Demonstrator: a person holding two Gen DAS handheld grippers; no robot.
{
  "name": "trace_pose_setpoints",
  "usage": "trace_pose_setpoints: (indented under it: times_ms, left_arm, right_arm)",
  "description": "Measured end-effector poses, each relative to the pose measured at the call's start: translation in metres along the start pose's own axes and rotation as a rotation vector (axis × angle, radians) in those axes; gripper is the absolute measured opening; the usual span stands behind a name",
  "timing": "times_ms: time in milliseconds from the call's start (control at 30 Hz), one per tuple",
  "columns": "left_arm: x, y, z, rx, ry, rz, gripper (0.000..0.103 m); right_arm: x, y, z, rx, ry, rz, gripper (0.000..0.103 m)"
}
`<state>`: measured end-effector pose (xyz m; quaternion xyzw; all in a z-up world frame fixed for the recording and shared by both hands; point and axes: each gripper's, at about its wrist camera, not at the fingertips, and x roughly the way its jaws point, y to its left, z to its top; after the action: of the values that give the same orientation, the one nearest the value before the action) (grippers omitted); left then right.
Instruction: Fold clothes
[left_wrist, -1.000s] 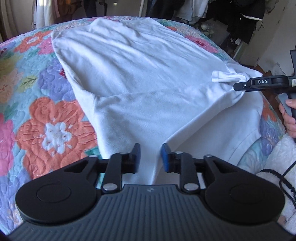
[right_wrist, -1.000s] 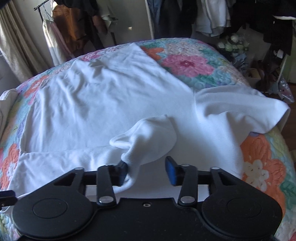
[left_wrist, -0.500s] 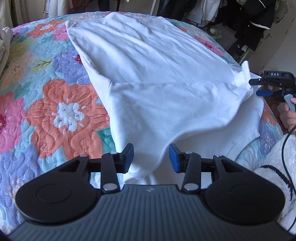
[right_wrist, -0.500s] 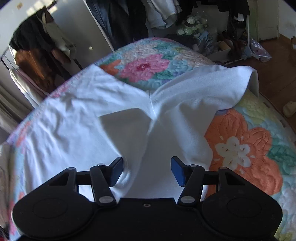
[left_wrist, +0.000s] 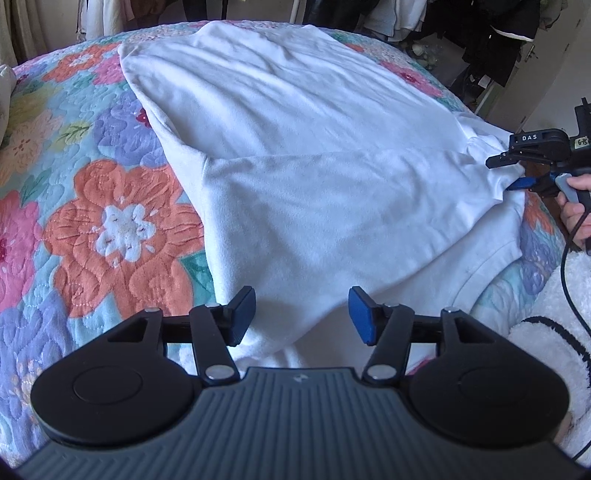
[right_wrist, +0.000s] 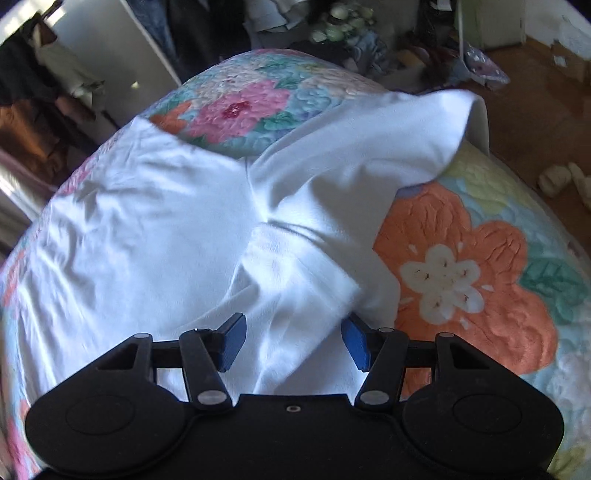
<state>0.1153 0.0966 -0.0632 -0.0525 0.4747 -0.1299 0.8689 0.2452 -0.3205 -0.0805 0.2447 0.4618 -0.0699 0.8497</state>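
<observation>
A white T-shirt (left_wrist: 295, 155) lies spread on the floral quilt (left_wrist: 110, 229), its near part folded over the body. My left gripper (left_wrist: 302, 314) is open, and the folded fabric corner lies loose between its blue pads. My right gripper (right_wrist: 293, 341) is open over the shirt's other folded corner (right_wrist: 295, 295), with cloth lying between its pads. In the left wrist view the right gripper (left_wrist: 508, 171) shows at the shirt's right edge with its jaws apart. A sleeve (right_wrist: 369, 140) lies flopped over toward the bed's far edge.
The quilt (right_wrist: 461, 277) covers the whole bed. Hanging clothes (left_wrist: 498, 44) and clutter (right_wrist: 351, 33) stand beyond the bed. Wooden floor (right_wrist: 535, 122) lies to the right. A white fluffy garment (left_wrist: 546, 332) is at the near right.
Both grippers have opened wide and let go of the shirt's folded edge, which now lies on the shirt body. The right gripper has drawn back and tilted to the right.
</observation>
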Motion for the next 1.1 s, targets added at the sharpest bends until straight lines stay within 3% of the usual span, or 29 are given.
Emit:
trace_pose_setpoints:
  times_ms: [33,67,167,233,300,400,433,467,533,633,700,767,833,900,933,967,1000,1100]
  left_arm:
    - [0.003,0.002,0.0,-0.013,0.001,-0.001,0.057]
    - [0.005,0.007,-0.001,-0.058,-0.01,0.006,0.056]
    - [0.013,0.024,-0.003,-0.212,-0.048,0.014,0.051]
    - [0.019,0.031,-0.005,-0.257,-0.04,0.018,0.035]
    - [0.02,0.028,-0.006,-0.217,-0.038,0.054,0.029]
    - [0.015,0.021,-0.008,-0.159,-0.061,0.126,0.012]
    - [0.013,0.019,-0.008,-0.14,-0.071,0.152,0.004]
    - [0.012,0.018,-0.008,-0.136,-0.074,0.175,0.004]
    - [0.015,0.024,-0.002,-0.188,-0.033,0.144,0.005]
    - [0.017,0.035,0.006,-0.278,-0.025,0.094,0.013]
    - [0.019,0.032,0.007,-0.253,-0.032,0.134,0.032]
    - [0.023,0.03,0.007,-0.223,-0.006,0.195,0.073]
    - [0.028,0.033,0.005,-0.215,0.017,0.232,0.075]
    - [0.029,0.034,0.001,-0.225,0.009,0.204,0.071]
    - [0.029,0.034,0.0,-0.227,0.0,0.18,0.058]
    - [0.029,0.031,-0.001,-0.208,-0.01,0.15,0.024]
    - [0.028,0.025,-0.001,-0.175,-0.019,0.149,0.011]
    - [0.012,0.008,-0.002,-0.076,-0.082,0.184,0.01]
  right_arm:
    - [0.001,0.0,0.0,-0.005,-0.005,0.025,0.016]
    - [0.0,0.003,0.0,-0.023,-0.009,0.047,0.006]
    - [-0.007,0.03,-0.001,-0.176,-0.044,0.107,0.007]
    - [-0.013,0.047,-0.002,-0.261,-0.064,0.147,0.007]
    - [-0.019,0.056,-0.001,-0.289,-0.081,0.215,0.007]
    - [-0.026,0.063,-0.005,-0.321,-0.101,0.262,0.007]
    - [-0.027,0.063,-0.006,-0.33,-0.103,0.256,0.007]
    - [-0.029,0.063,-0.008,-0.34,-0.105,0.25,0.007]
    - [-0.03,0.061,-0.01,-0.36,-0.11,0.179,0.007]
    - [-0.032,0.052,-0.01,-0.347,-0.122,0.131,0.007]
    - [-0.032,0.046,-0.007,-0.319,-0.121,0.145,0.007]
    - [-0.03,0.044,-0.007,-0.313,-0.118,0.148,0.007]
    - [-0.027,0.044,-0.008,-0.32,-0.111,0.143,0.007]
    - [-0.023,0.049,-0.011,-0.343,-0.094,0.144,0.007]
    - [-0.021,0.051,-0.012,-0.356,-0.085,0.146,0.007]
    - [-0.019,0.055,-0.013,-0.372,-0.081,0.148,0.007]
    - [-0.019,0.058,-0.015,-0.39,-0.084,0.151,0.007]
    - [-0.033,0.065,-0.017,-0.43,-0.169,0.19,0.006]
